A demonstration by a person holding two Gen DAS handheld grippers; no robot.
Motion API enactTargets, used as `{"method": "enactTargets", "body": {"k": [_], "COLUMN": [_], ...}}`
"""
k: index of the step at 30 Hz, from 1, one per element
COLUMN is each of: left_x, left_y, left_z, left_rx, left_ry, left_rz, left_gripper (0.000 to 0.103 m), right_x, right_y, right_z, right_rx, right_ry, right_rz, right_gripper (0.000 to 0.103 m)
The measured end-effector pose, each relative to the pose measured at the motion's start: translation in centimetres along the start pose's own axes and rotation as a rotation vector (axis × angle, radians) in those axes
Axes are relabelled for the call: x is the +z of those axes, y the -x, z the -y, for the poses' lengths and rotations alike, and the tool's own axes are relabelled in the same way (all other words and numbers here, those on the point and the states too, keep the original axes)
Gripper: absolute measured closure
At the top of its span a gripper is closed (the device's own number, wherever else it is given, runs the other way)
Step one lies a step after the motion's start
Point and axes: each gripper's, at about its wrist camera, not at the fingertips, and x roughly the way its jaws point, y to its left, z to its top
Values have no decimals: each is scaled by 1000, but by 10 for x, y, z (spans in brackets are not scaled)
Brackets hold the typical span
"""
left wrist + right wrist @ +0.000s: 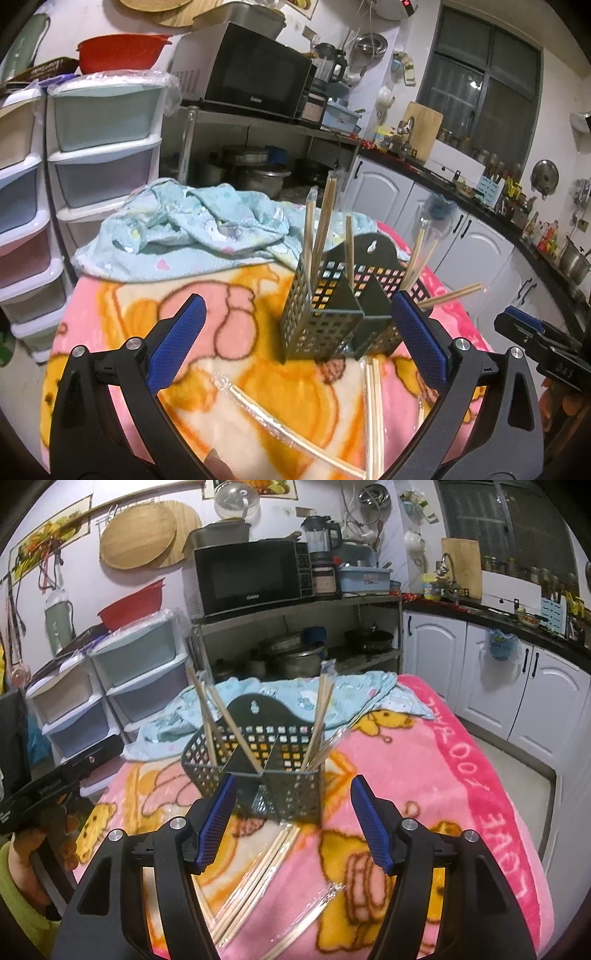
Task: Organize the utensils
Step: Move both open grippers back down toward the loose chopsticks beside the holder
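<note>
The bench [461,775], covered by a pink blanket, carries the perforated utensil holder [258,768] directly ahead of the right gripper [291,823], with several chopsticks already standing in it. Wrapped chopsticks [258,871] lie below and between that gripper's fingers, long axis roughly along the approach. Both the right gripper and the left gripper [295,347] are spread wide and empty; the right appears nearer.

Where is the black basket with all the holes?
In both views the basket stands mid-table on the pink blanket, before the blue cloth.

Perforated matt metal caddy [258,771], pale wooden chopsticks [255,871] in glossy plastic, fuzzy fleece blanket [424,768].
</note>
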Motion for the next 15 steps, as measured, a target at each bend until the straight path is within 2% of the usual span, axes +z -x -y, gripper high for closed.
{"method": "enactTargets", "body": {"k": [15], "left_x": [-27], "left_y": [-16], "left_z": [-22], "left_rx": [56], "left_ry": [2], "left_rz": [-94], "left_gripper": [11], "right_x": [-30], "right_y": [-32], "right_z": [-12], "right_rx": [-14], "right_ry": [32], "right_rz": [-141], "right_gripper": [41]}}
